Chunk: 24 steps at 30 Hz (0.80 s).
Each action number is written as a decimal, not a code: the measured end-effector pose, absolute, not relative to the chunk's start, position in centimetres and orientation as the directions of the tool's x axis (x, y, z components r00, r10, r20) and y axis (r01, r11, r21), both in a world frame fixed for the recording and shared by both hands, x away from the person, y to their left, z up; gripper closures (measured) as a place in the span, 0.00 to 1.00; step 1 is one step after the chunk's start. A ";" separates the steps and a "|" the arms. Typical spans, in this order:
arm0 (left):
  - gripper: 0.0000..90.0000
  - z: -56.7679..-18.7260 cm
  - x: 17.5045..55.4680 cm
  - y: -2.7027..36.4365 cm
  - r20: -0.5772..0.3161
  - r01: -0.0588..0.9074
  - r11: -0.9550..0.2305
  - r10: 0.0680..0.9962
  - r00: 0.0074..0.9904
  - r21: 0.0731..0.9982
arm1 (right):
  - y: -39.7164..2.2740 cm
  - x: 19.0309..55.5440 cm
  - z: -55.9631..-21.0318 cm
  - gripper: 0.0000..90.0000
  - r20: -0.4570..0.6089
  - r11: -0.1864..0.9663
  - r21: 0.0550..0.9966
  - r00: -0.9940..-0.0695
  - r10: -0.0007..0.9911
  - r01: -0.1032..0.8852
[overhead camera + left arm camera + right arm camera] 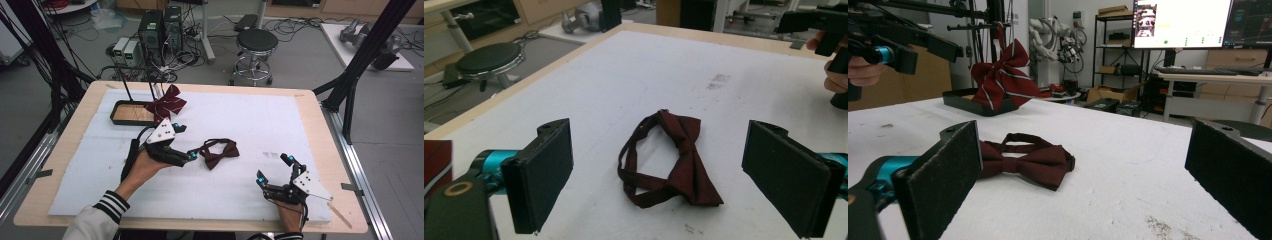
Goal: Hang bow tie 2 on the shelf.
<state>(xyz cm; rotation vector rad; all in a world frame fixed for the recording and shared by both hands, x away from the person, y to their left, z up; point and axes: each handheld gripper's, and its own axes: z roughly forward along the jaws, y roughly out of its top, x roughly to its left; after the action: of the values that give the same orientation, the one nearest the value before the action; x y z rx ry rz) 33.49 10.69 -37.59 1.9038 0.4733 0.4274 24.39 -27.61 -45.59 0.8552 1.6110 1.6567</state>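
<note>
A dark maroon bow tie (218, 153) (674, 160) (1023, 160) with its strap looped lies flat on the white mat near the table's middle. My left gripper (184, 141) (659, 180) is open just left of it, jaws wide and facing the tie. Near the front right my right gripper (274, 168) (1083, 185) is open too, resting low on the mat, a short way from the tie. A red striped ribbon bow (166, 103) (1004, 77) hangs on a stand over the black tray (125, 112).
The black tray with a wooden bottom and two upright rods stands at the back left of the mat (250, 125). A stool (256, 42), computers and cables are on the floor beyond the table. A faint dark smudge (270, 155) marks the mat.
</note>
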 end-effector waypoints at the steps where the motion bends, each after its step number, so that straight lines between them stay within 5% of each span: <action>1: 0.15 -37.6 33.5 10.4 0.080 0.124 -0.354 0.509 0.857 0.927 | -27.6 24.4 -45.6 0.01 0.006 -0.019 1.000 -0.565 0.825 -0.018; 24: 0.16 -40.5 35.2 6.5 0.041 0.184 -0.506 0.402 0.915 0.843 | -27.6 24.4 -45.6 0.01 0.007 -0.019 1.000 -0.566 0.824 -0.015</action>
<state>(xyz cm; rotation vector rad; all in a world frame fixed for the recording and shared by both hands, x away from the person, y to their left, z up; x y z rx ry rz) 35.21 6.55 -40.49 2.1096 0.4184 0.2860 24.40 -27.60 -45.58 0.8569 1.6135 1.6575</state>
